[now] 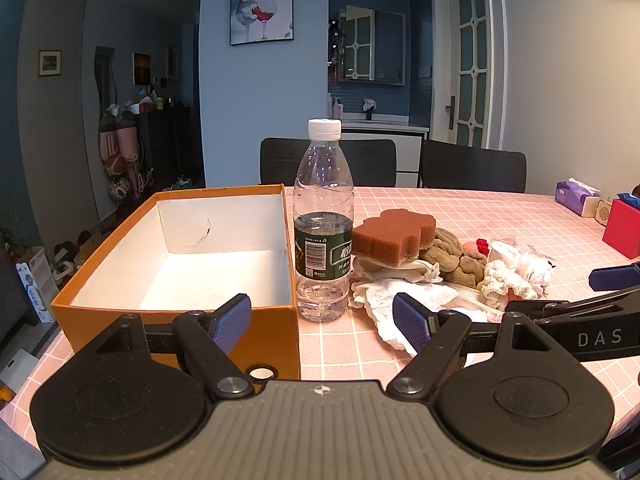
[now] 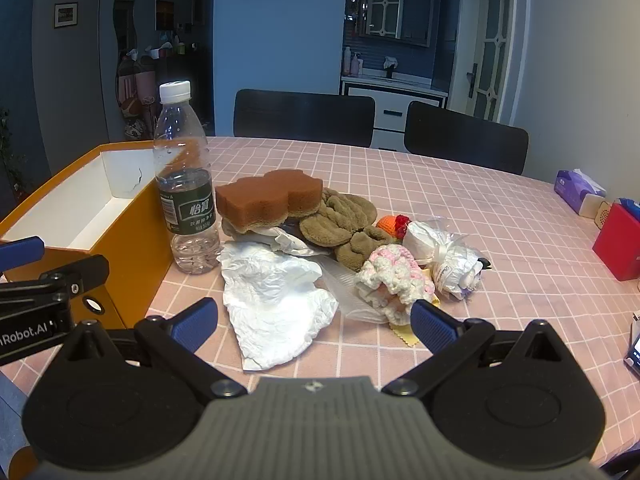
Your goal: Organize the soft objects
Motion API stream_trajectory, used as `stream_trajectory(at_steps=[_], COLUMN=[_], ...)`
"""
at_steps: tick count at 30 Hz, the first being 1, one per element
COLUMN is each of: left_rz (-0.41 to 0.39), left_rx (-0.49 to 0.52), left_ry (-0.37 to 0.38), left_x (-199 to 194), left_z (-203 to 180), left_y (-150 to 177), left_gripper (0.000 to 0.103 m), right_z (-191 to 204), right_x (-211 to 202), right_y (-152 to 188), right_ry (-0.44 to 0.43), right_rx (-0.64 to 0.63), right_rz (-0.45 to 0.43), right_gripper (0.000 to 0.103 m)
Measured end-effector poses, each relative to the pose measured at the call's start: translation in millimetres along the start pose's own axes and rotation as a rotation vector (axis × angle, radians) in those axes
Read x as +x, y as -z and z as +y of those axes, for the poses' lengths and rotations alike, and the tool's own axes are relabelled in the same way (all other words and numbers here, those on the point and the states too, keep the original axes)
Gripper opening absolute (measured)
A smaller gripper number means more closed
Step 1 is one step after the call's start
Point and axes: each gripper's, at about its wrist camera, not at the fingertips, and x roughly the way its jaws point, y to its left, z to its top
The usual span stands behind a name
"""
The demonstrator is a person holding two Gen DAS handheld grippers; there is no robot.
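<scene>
**Two grippers spread wide over one pile of soft things**

We hold two grippers above a table covered by a pink checked cloth (image 2: 460, 208). Our left gripper (image 1: 322, 318) hangs with its two blue-padded fingers wide apart and nothing between them; one finger sits over the near wall of the box, the other over the crumpled white sheet. Our right gripper (image 2: 314, 322) is likewise spread, its two fingers apart and holding nothing, with the white sheet lying on the cloth between them.

We count one orange box (image 1: 100, 256), open-topped, white inside and with nothing in it, standing on our left. Just beside its right wall stands one clear water bottle (image 2: 185, 188), upright, white cap on, with a little water at the bottom.

The soft things lie in a single heap to the right of the bottle, none of them in the box. We count one brown sponge (image 2: 269, 196) with a lobed outline, resting on top of white material at the heap's left edge. Beside it lies one brown plush cloth (image 2: 340, 220), bunched in folds. In front we see one crumpled white sheet (image 2: 276, 300) and one pink-and-white knitted piece (image 2: 394, 280). Behind that sit one small orange-and-red item (image 2: 394, 225) and one white wrapped bundle (image 2: 448, 256).

Further right we count one purple tissue pack (image 2: 578, 190) and one red box (image 2: 618, 244), well apart from the heap. Two dark chairs (image 2: 304, 118) stand behind the table.
</scene>
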Motion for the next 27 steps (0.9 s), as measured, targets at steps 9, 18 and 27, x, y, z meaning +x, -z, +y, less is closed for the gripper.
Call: stream_trajectory(at_steps=[9, 18, 27], left_rz=[0.0, 0.013, 0.036], left_rx=[0.0, -0.003, 0.063], left_ry=[-0.001, 0.031, 0.161], left_x=[-0.1, 0.3, 9.5], left_z=[0.1, -1.6, -23.0], left_y=[0.0, 0.2, -3.6], left_gripper=[0.094, 0.094, 0.082], right_z=[0.8, -8.2, -34.6], right_x=[-1.4, 1.5, 20.4], right_y=[1.0, 4.8, 17.3], right_ry=[0.0, -0.039, -0.096], right_rx=[-0.002, 0.025, 0.037], right_rz=[0.003, -0.001, 0.004], right_gripper=[0.101, 0.101, 0.1])
